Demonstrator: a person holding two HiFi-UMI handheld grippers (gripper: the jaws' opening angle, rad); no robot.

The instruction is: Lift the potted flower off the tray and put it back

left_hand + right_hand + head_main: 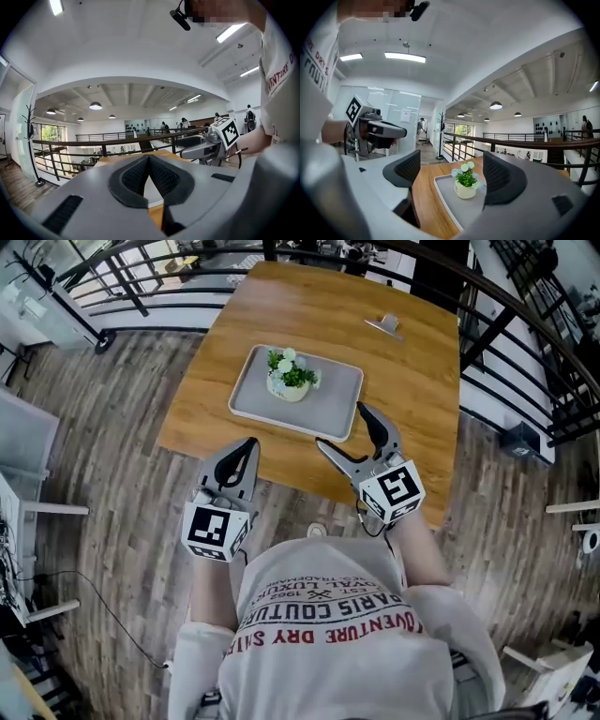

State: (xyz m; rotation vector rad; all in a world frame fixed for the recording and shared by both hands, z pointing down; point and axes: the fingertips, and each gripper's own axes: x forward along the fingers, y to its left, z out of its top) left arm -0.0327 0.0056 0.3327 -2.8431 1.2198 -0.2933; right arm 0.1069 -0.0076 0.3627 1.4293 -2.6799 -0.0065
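A small white pot of pale flowers and green leaves [290,378] stands upright on the far left part of a grey tray [328,409] on the wooden table [412,381]. In the right gripper view the potted flower [465,183] sits on the tray [446,199], ahead between the jaws and well short of them. My right gripper [344,427] is open and empty, its tips at the tray's near right corner. My left gripper [247,448] is shut and empty at the table's near edge, left of the right one. In its own view the left gripper [149,158] shows its pads meeting.
A small metal clip-like object [384,325] lies on the table's far right. Black railings [141,282] run round the table's far and right sides. Wooden floor [112,427] lies to the left. The person's torso fills the bottom of the head view.
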